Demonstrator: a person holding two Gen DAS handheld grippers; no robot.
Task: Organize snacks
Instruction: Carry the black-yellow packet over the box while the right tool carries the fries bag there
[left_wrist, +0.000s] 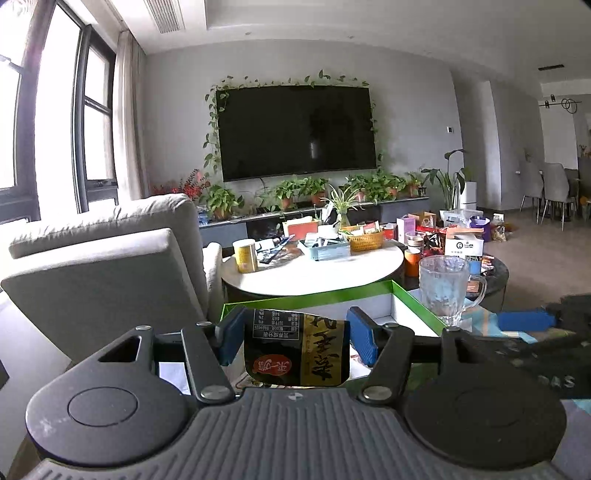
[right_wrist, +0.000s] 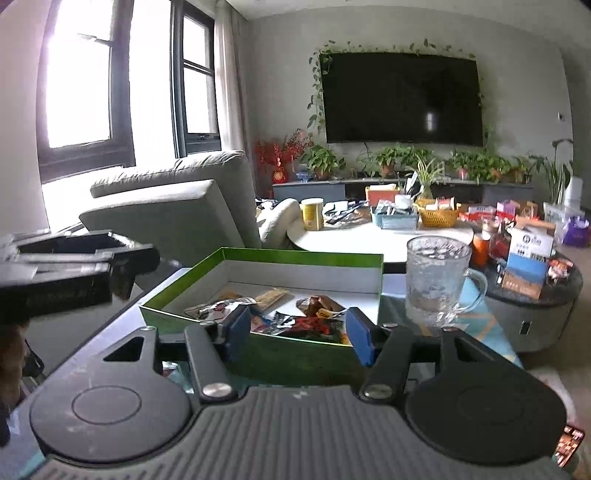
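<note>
Snack packet (left_wrist: 297, 350), dark with gold lettering, sits between the blue pads of my left tongs (left_wrist: 295, 341), lifted in front of the green box (left_wrist: 417, 302). The jaws stand about half open and seem to pinch it at its side edges, though its own body hides the actual contact. I judge it light, soft and crinkly, the foil slippery, so a hold across the sealed edge should serve better than squeezing the puffed middle. My right tongs (right_wrist: 295, 334) are about as wide and hold nothing; they hover over the near wall of the box, where more wrapped snacks (right_wrist: 314, 323) lie loose on the white floor. A glass mug (right_wrist: 436, 280) stands just beside the box on the table (right_wrist: 476, 302), fragile and best avoided. The packet's lower end is cut off by the tongs' body, and the piled wrappers are too jumbled to tell apart.
</note>
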